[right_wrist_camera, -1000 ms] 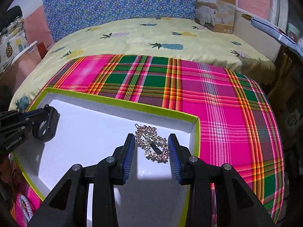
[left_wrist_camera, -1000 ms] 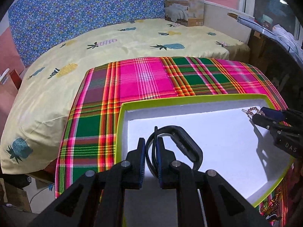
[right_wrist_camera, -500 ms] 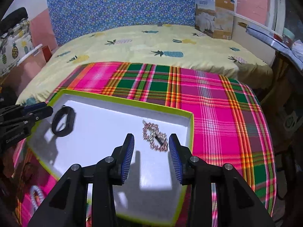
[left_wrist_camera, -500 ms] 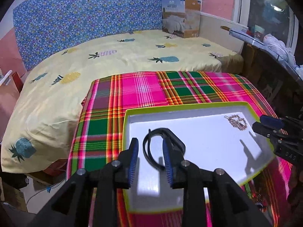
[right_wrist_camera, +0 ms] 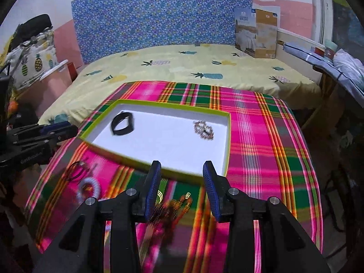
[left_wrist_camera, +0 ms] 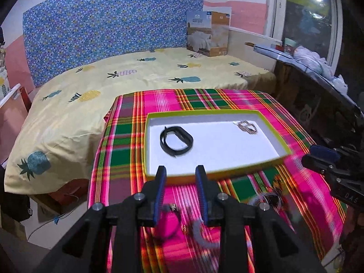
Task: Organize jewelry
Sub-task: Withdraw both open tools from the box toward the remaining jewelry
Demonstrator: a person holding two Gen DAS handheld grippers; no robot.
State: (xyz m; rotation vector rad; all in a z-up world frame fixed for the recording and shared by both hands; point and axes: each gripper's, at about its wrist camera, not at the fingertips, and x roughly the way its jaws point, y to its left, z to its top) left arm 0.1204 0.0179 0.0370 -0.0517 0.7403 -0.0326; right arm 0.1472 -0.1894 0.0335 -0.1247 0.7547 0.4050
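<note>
A shallow tray [left_wrist_camera: 204,113] with a green rim and white floor lies on the plaid cloth. A black wristband [left_wrist_camera: 176,140] lies loose in its left part. A sparkly hair clip [left_wrist_camera: 246,127] rests at its far right. My left gripper [left_wrist_camera: 180,177] is open and empty above the tray's near edge. In the right wrist view, the tray [right_wrist_camera: 173,107] holds the wristband [right_wrist_camera: 122,124] and the clip [right_wrist_camera: 203,130]. My right gripper [right_wrist_camera: 182,170] is open and empty at the near rim. Each gripper shows at the edge of the other's view, apart from the tray.
Loose jewelry lies on the plaid cloth [right_wrist_camera: 261,136] in front of the tray: a black cord [right_wrist_camera: 76,170], a white bead bracelet [right_wrist_camera: 88,187], and red and gold beads [right_wrist_camera: 173,207]. A pink piece [left_wrist_camera: 167,224] lies under my left gripper. A yellow bed [left_wrist_camera: 136,75] lies behind.
My left gripper opened and let go of the black wristband, which stays in the tray. Both grippers drew back and up from the tray to its near edge; the clip stays where it lay.
</note>
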